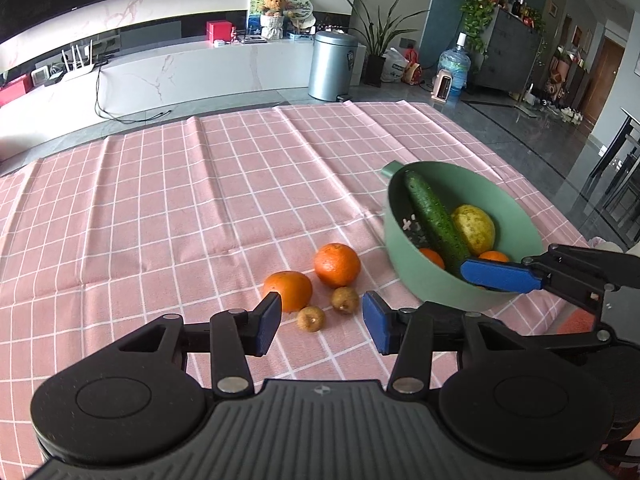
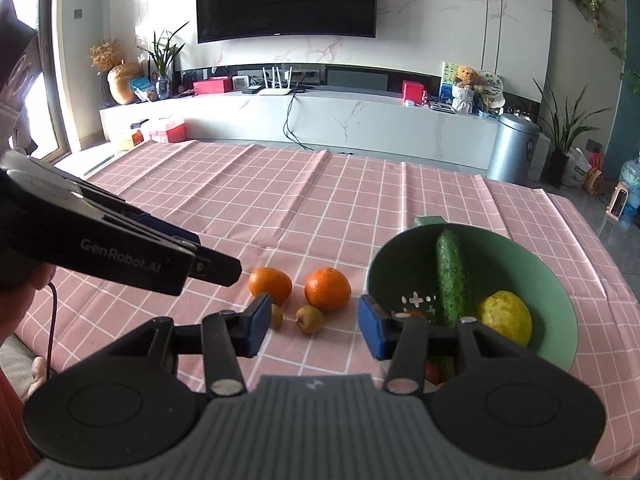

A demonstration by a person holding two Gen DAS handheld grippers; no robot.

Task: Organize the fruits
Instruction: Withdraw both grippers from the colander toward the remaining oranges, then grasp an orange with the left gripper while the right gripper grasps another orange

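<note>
Two oranges point(image 1: 337, 264) point(image 1: 290, 290) and two small brown fruits point(image 1: 345, 299) point(image 1: 311, 319) lie on the pink checked cloth. A green bowl point(image 1: 404, 256) to their right holds a cucumber point(image 1: 434, 218), a yellow fruit point(image 1: 474, 229) and small oranges. My left gripper point(image 1: 320, 322) is open and empty, just short of the loose fruits. My right gripper point(image 2: 310, 330) is open and empty, over the bowl's near-left rim point(image 2: 374, 270); one of its fingers point(image 1: 498, 276) shows over the bowl in the left wrist view. The same oranges point(image 2: 327, 289) point(image 2: 271, 285) show in the right wrist view.
The cloth-covered table point(image 1: 180, 200) ends at the right near a dark floor. A white TV bench point(image 2: 340, 120), a metal bin point(image 1: 333, 65) and plants point(image 1: 376, 40) stand beyond the far edge. The left gripper's body point(image 2: 120, 256) shows at left in the right wrist view.
</note>
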